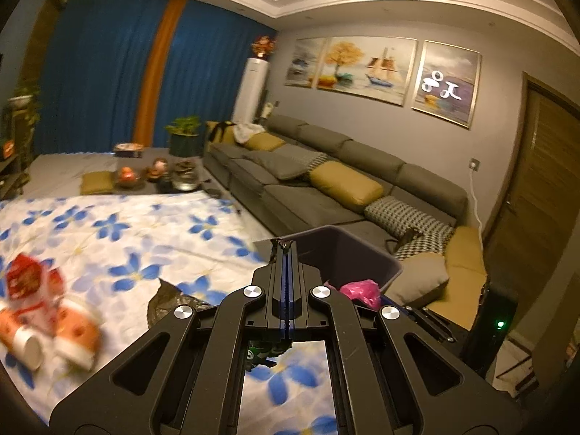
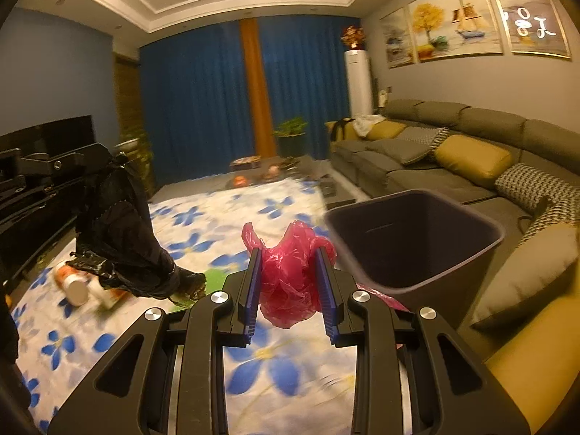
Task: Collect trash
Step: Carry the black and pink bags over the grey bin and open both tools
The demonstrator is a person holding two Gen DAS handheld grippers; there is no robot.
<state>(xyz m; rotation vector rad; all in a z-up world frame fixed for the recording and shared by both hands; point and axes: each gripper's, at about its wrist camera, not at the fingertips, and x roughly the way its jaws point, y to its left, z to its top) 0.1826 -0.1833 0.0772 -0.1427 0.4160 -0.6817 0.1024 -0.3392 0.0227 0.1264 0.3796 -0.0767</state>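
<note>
Right wrist view, right tongs (image 2: 288,282) pinching crumpled pink plastic bag (image 2: 290,275), dark bin (image 2: 417,239) just beyond-right, left tongs (image 1: 285,250) shut on torn black bag (image 2: 119,224).

The left wrist view looks forward and slightly down along its own fingers, over the flowered sheet (image 1: 108,232) toward the grey sofa (image 1: 326,181). The right wrist view sits to its right and faces the blue curtain (image 2: 203,108). Both views share the dark bin (image 1: 348,253) (image 2: 417,239), close ahead, and the sofa (image 2: 453,152), sheet (image 2: 217,217) and curtain (image 1: 108,83).
</note>
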